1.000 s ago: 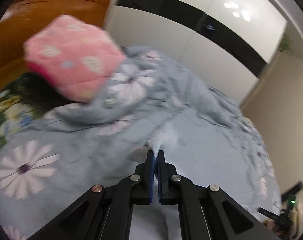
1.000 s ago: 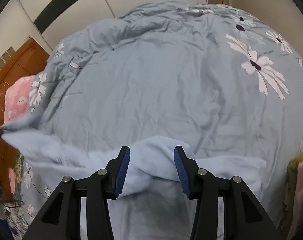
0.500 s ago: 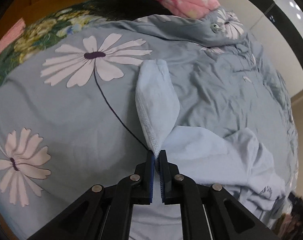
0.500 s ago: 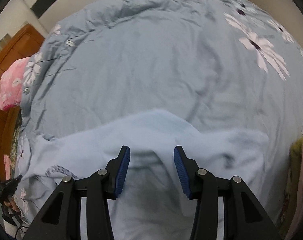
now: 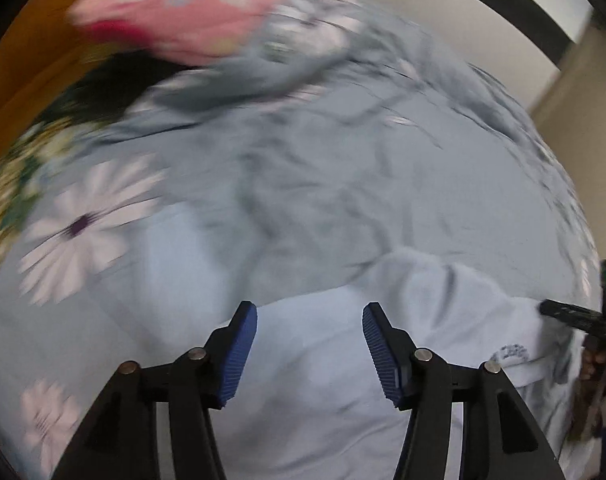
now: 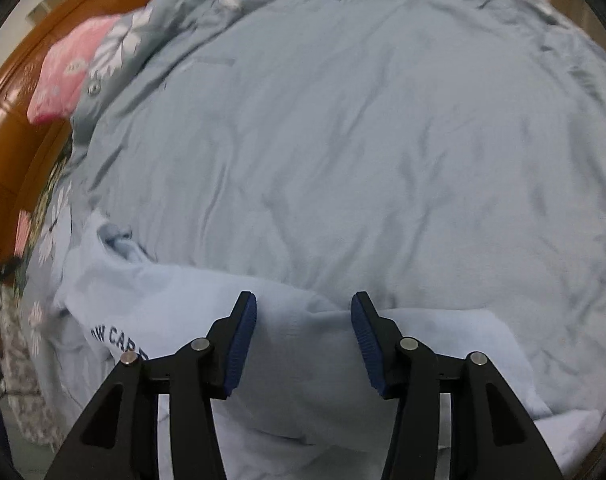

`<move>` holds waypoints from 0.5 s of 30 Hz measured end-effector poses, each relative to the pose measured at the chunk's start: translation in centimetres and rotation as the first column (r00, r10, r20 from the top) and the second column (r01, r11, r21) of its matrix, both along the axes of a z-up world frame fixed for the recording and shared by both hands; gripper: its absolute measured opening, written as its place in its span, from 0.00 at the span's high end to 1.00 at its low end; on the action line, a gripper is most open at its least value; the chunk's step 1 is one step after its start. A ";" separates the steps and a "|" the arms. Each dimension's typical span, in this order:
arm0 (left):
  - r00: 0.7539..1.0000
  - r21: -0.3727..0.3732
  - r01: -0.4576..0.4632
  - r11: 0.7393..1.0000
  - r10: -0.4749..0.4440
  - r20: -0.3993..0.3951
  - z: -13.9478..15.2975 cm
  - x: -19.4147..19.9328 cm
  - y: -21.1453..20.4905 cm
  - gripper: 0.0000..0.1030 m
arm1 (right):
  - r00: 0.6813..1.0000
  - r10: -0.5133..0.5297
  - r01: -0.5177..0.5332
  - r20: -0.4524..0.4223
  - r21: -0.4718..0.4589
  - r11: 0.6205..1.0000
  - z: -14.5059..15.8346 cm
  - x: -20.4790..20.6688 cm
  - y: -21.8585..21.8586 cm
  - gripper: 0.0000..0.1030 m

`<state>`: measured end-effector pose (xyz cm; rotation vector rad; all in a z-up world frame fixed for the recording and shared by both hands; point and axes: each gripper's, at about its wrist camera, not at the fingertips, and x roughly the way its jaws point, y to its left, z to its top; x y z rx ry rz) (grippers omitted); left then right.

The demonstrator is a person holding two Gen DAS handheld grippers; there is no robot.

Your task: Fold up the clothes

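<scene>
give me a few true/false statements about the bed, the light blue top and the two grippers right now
1. The light blue top lies on a grey-blue floral duvet. True.
2. The left gripper is clamped shut on a sleeve. False: its fingers are spreading apart, pressing on nothing.
3. The pillow near the wooden headboard is green. False: it is pink.
4. Dark lettering shows on the top. True.
5. The right gripper stands open over the top. True.
</scene>
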<state>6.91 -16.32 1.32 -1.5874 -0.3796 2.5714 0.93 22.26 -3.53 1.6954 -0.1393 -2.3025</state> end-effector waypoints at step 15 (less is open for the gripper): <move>0.987 0.061 0.156 0.986 -0.157 0.024 -1.5 -1.0 5.0 0.43 | 0.987 0.155 -0.150 0.047 -0.083 0.985 1.4 12.9 -1.7 0.92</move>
